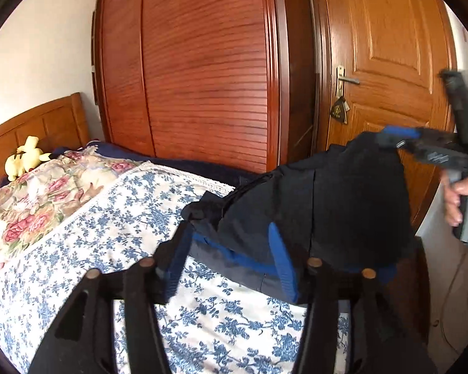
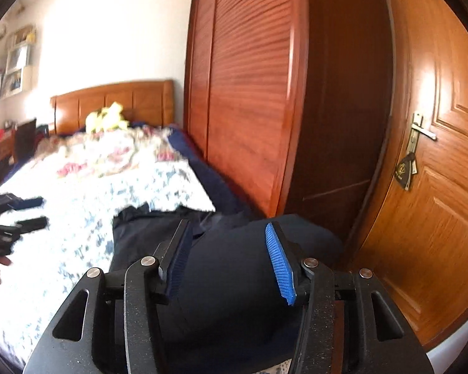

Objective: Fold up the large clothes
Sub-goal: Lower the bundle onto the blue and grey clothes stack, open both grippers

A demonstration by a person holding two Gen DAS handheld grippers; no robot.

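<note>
Two black blue-padded grippers — left gripper (image 1: 231, 258) and right gripper (image 2: 231, 258) — hover jaws apart over a dark navy fabric garment (image 1: 327, 205) on the floral-sheeted bed (image 1: 115, 218).

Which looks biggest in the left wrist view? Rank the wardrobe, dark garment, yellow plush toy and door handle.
1. wardrobe
2. dark garment, though nearness to the camera inflates it
3. yellow plush toy
4. door handle
</note>
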